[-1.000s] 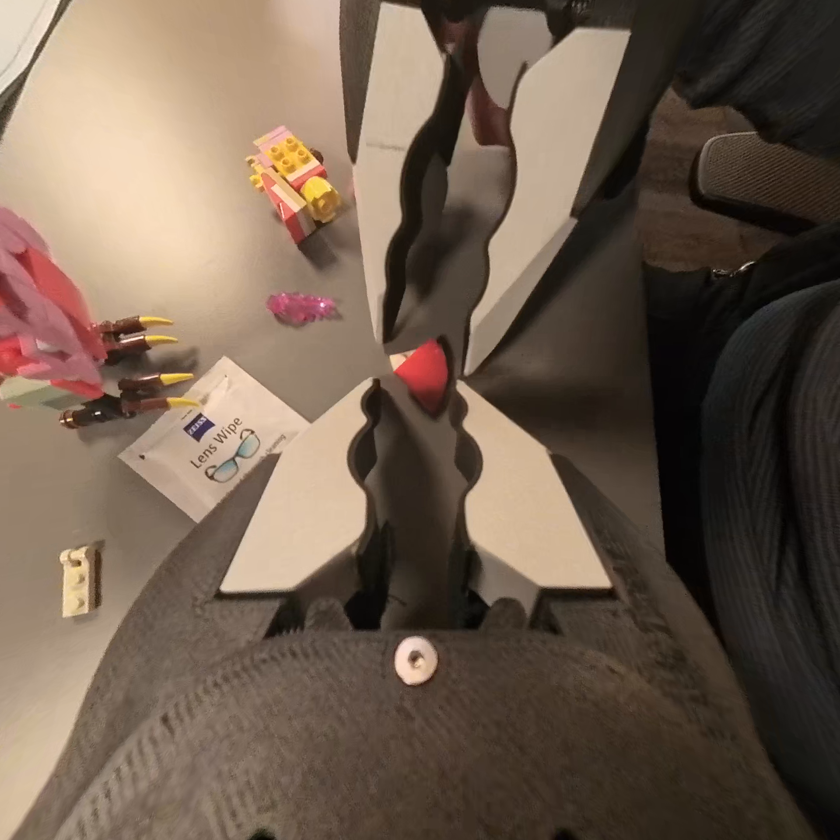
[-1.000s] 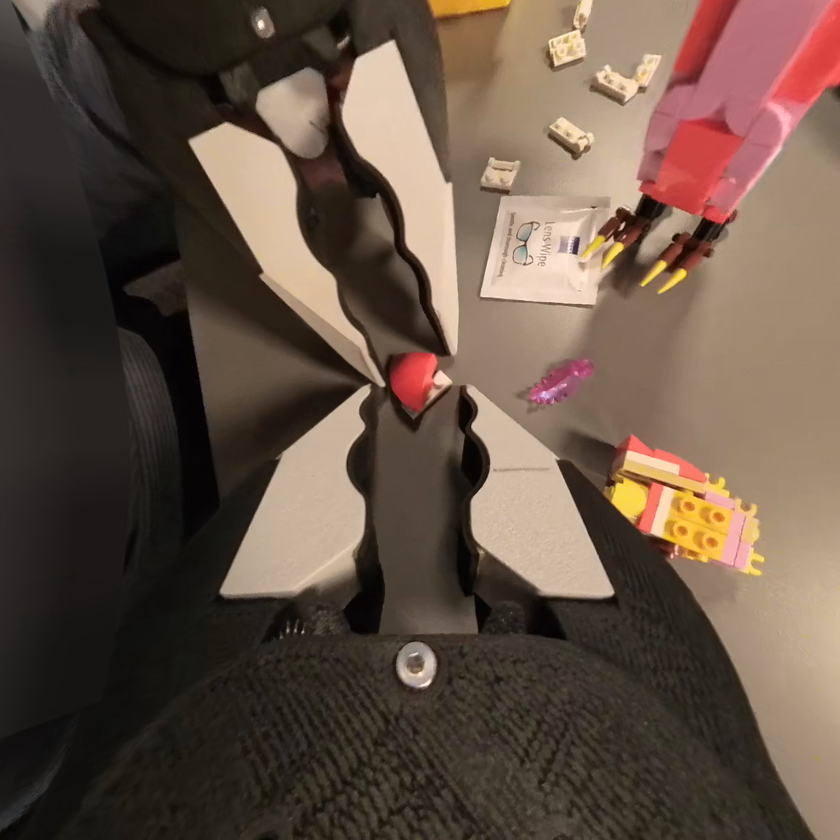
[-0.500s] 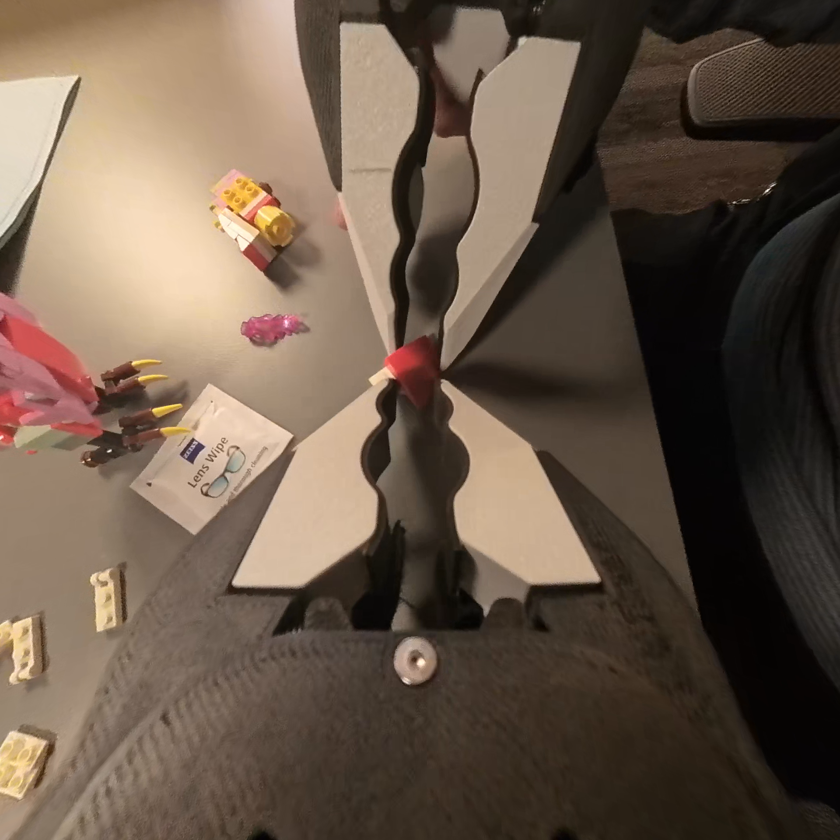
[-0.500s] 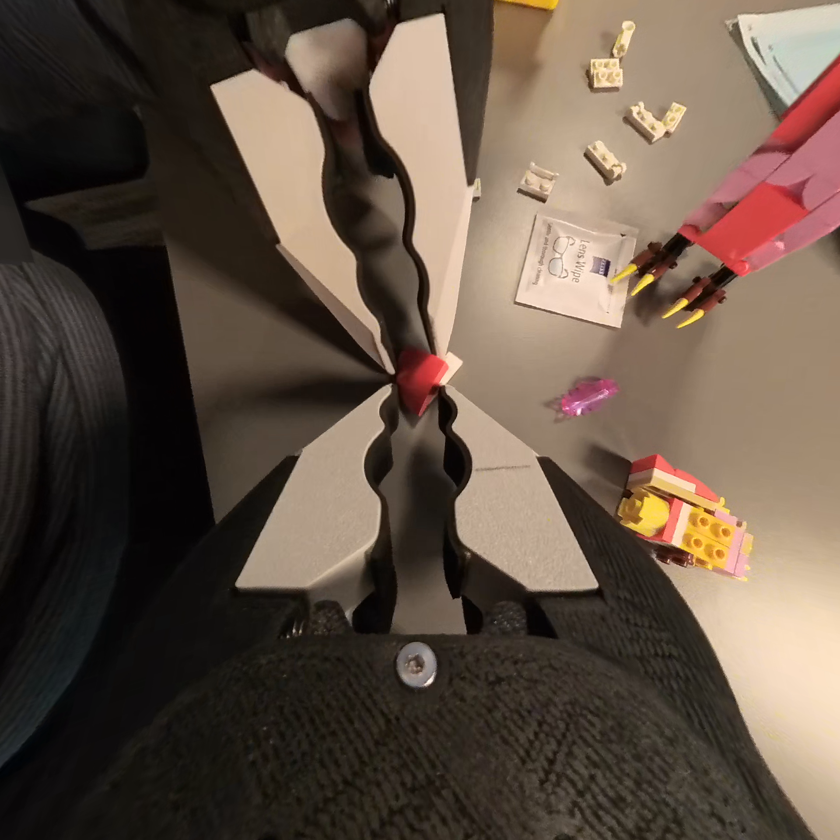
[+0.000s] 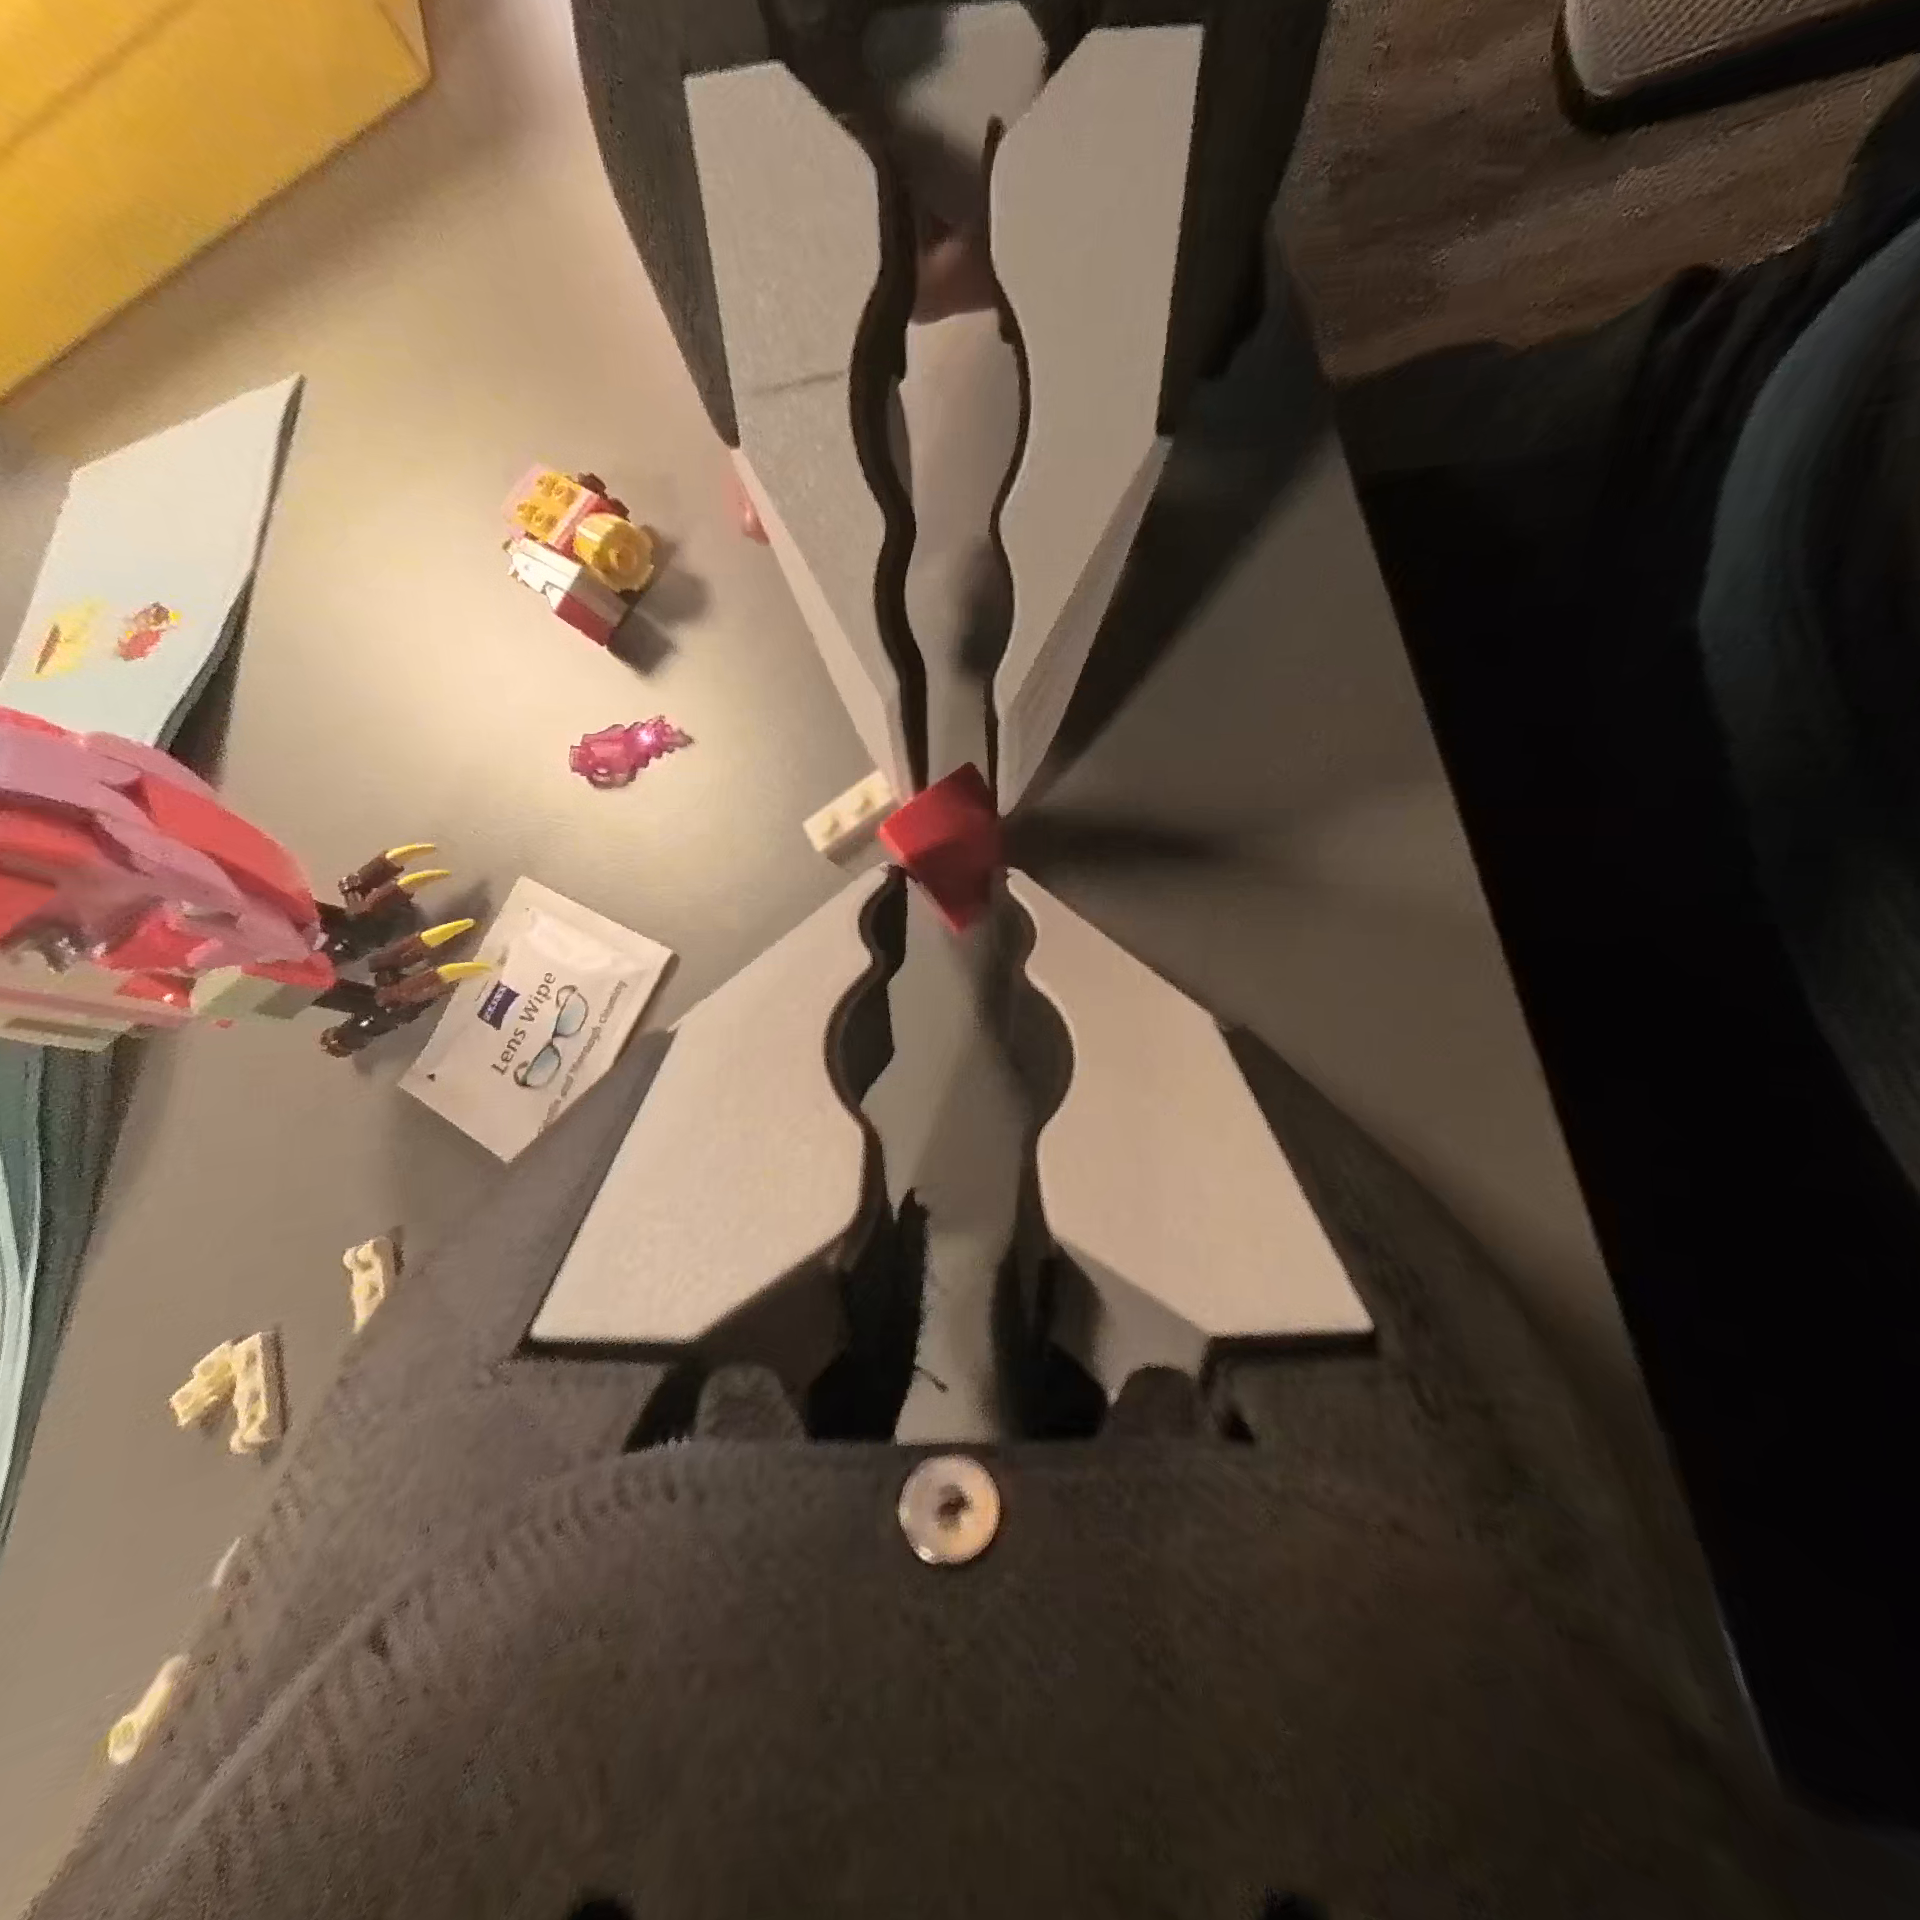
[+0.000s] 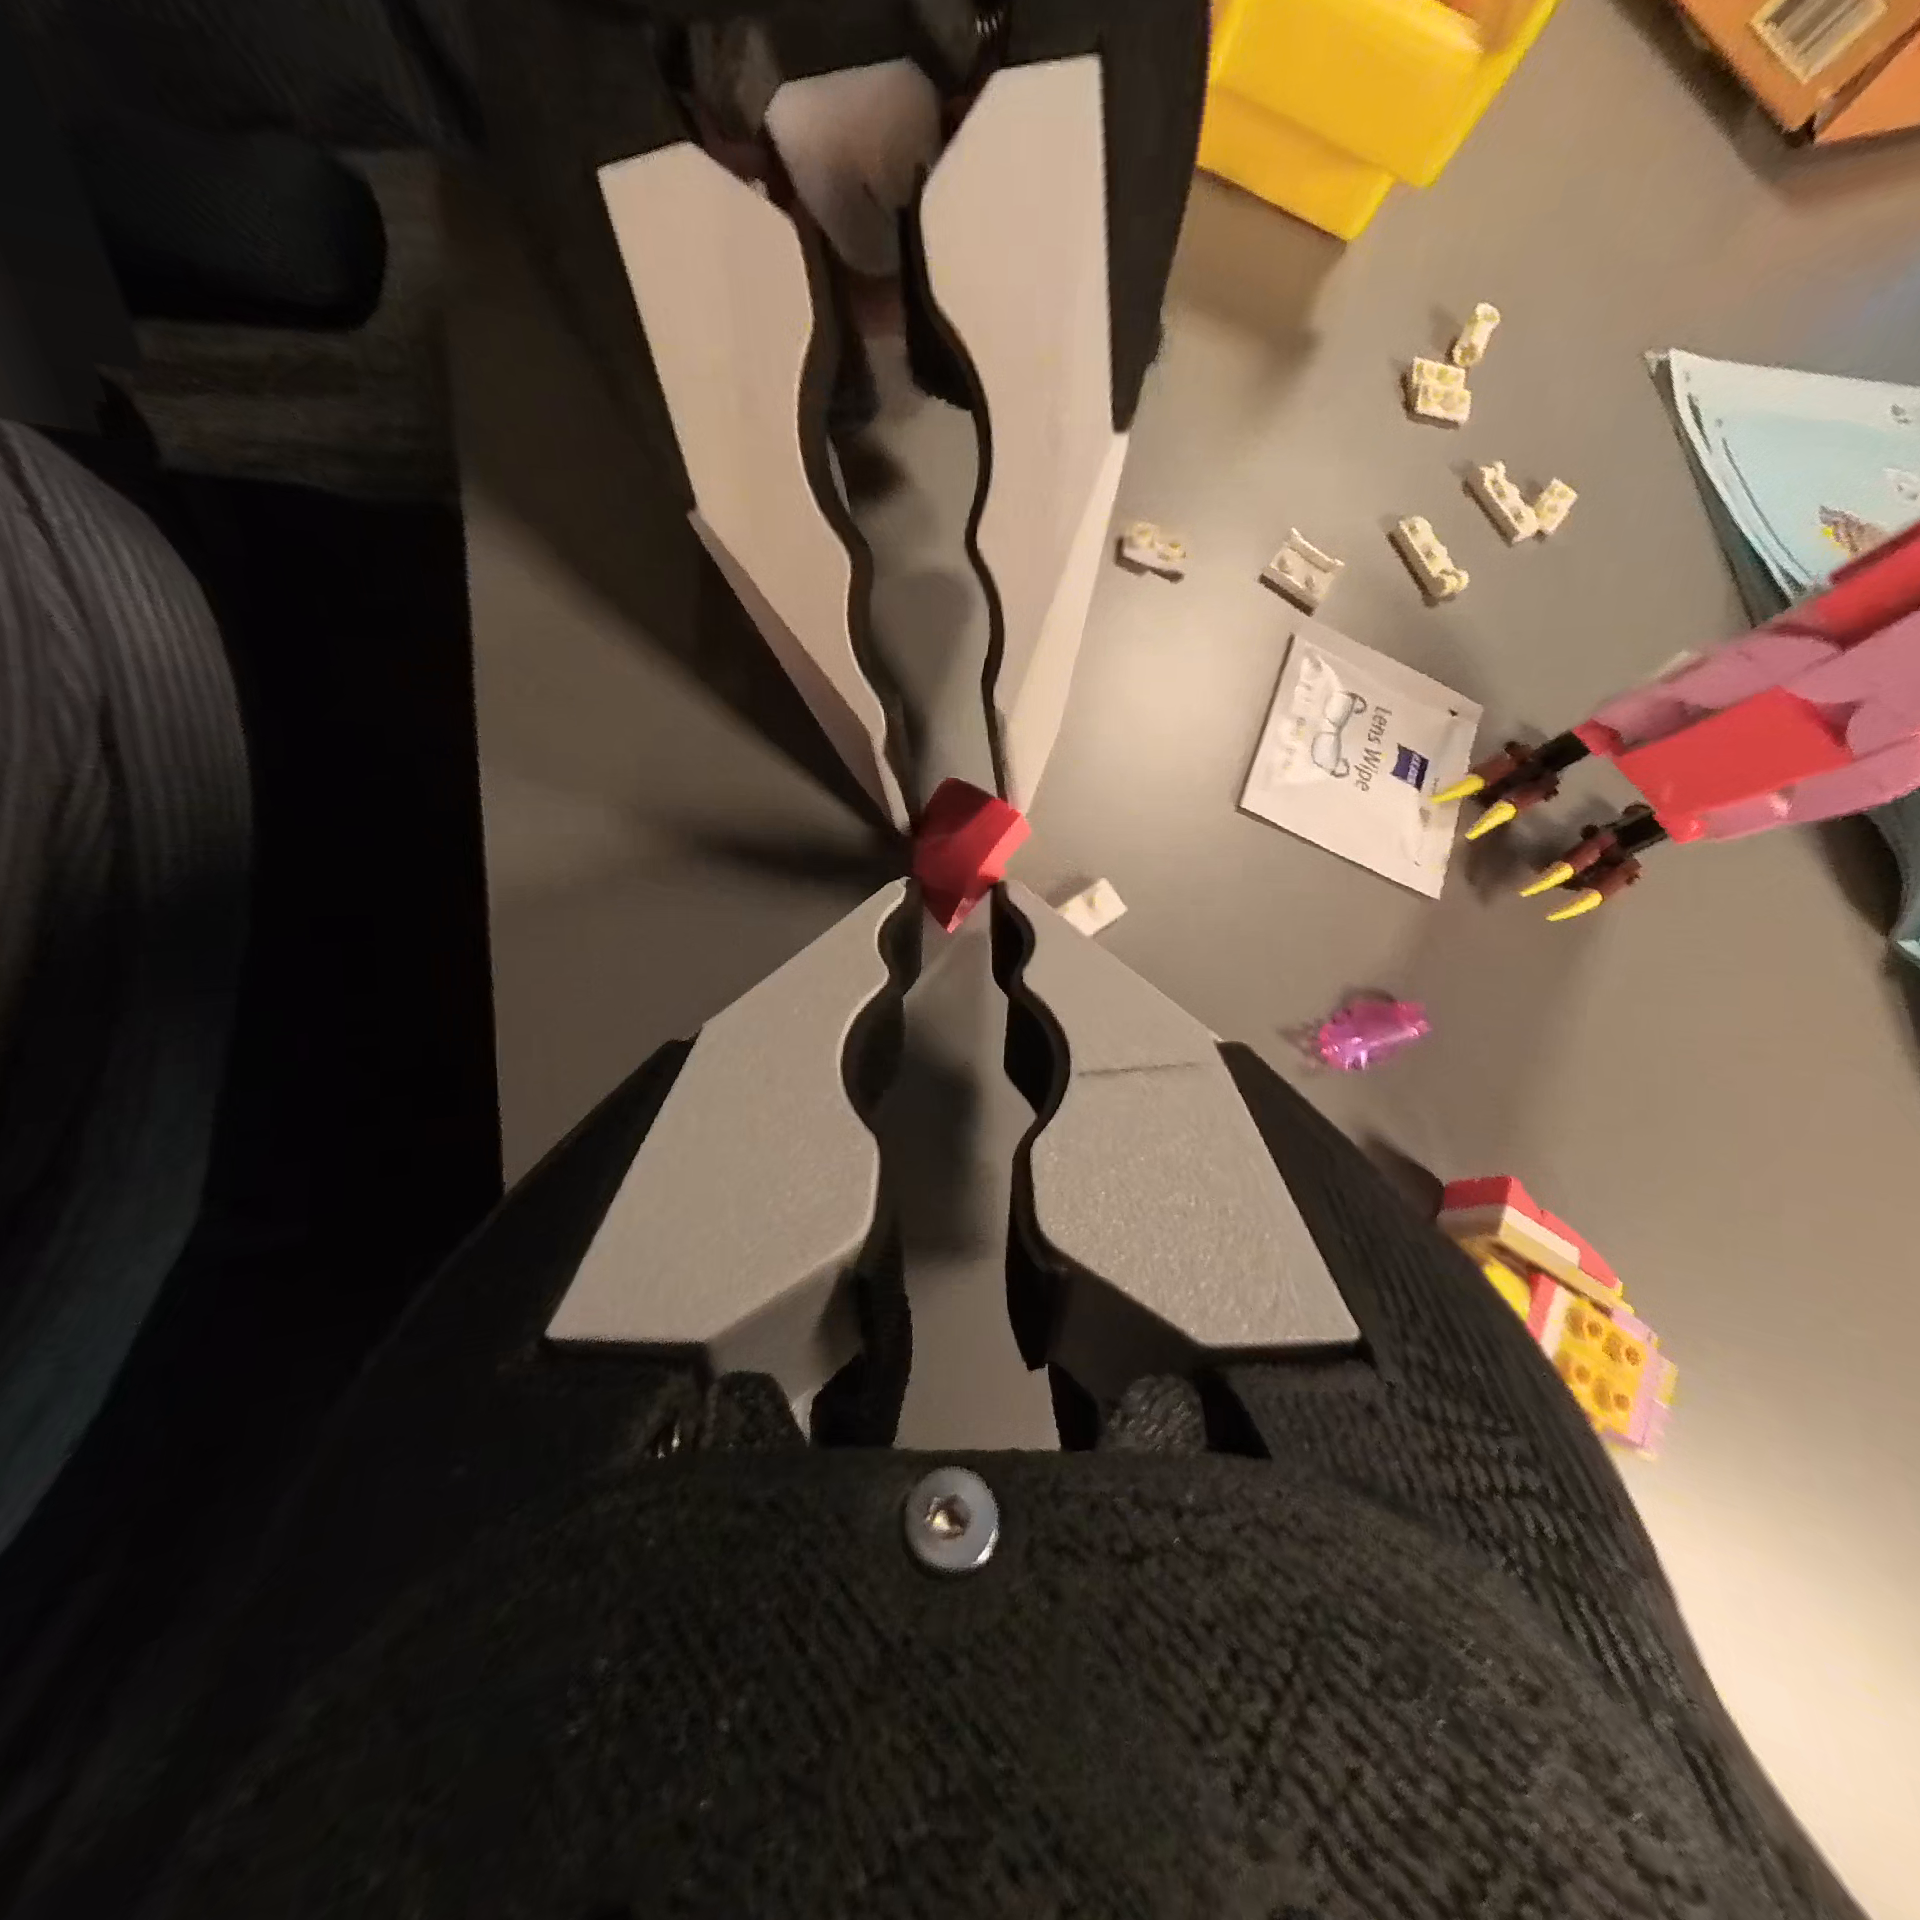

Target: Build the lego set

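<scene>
Two grippers, left (image 5: pixel 948 883) and right (image 6: pixel 956 899), jaws clenched on one red brick (image 5: pixel 940 836) from opposite ends, suspending it above worktop (image 5: pixel 436 343); cream plate (image 5: pixel 850 821) beneath.

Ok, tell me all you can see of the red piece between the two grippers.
The red piece is a small, matte, angular brick, plastic by the look, with sloped faces. It hangs above the grey table, tilted corner-down, pinched from opposite ends by the left gripper and the right gripper. A cream piece lies beside it; whether they touch is unclear.
</scene>
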### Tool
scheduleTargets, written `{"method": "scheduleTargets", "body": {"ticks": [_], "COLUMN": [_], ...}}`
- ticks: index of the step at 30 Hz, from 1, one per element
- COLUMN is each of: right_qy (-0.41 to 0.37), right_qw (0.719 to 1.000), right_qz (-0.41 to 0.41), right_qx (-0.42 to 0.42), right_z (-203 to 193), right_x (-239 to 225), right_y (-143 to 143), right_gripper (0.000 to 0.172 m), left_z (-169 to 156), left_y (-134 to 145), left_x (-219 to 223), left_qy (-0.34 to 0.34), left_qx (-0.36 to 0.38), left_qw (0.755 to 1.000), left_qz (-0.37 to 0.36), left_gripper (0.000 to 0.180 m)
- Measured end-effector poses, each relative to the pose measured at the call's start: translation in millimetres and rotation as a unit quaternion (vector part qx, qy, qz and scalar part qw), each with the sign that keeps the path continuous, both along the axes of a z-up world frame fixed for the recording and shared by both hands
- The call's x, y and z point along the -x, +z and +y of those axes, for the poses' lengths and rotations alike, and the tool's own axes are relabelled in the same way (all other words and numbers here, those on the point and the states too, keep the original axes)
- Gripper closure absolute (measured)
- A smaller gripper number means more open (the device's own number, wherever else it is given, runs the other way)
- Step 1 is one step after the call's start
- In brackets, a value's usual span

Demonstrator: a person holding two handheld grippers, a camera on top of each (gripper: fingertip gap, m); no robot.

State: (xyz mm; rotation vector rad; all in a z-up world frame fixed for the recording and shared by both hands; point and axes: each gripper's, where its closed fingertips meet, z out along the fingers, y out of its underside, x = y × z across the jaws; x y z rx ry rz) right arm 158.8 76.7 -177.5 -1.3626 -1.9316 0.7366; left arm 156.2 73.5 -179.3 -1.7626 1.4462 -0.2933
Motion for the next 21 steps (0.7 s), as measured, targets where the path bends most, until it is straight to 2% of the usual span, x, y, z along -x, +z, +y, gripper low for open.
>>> {"method": "scheduleTargets", "body": {"ticks": [3, 8, 13, 17, 19, 21], "right_qy": [0.026, 0.087, 0.124, 0.115, 0.096, 0.076], "right_qw": [0.998, 0.972, 0.928, 0.916, 0.926, 0.950], "right_qz": [0.020, 0.076, 0.116, 0.148, 0.166, 0.174], "right_qx": [-0.046, -0.206, -0.332, -0.354, -0.325, -0.249], "right_z": [-5, -10, -12, -12, -11, -10], "right_x": [3, 8, 9, 11, 11, 9], "right_y": [3, 17, 27, 38, 43, 44], "right_gripper": [0.163, 0.164, 0.165, 0.166, 0.160, 0.148], "left_z": [-5, -6, -9, -8, -5, -3], "left_y": [0, 2, 12, 23, 29, 32], "left_x": [2, 3, 0, 2, 5, 8], "left_qy": [0.003, 0.009, -0.007, -0.008, -0.003, 0.000], "left_qx": [0.025, 0.050, 0.016, -0.041, -0.084, -0.124], "left_qw": [1.000, 0.998, 0.998, 0.997, 0.995, 0.992], "left_qz": [-0.018, -0.039, -0.060, -0.062, -0.050, -0.036], "left_gripper": [0.166, 0.156, 0.174, 0.175, 0.176, 0.176]}}
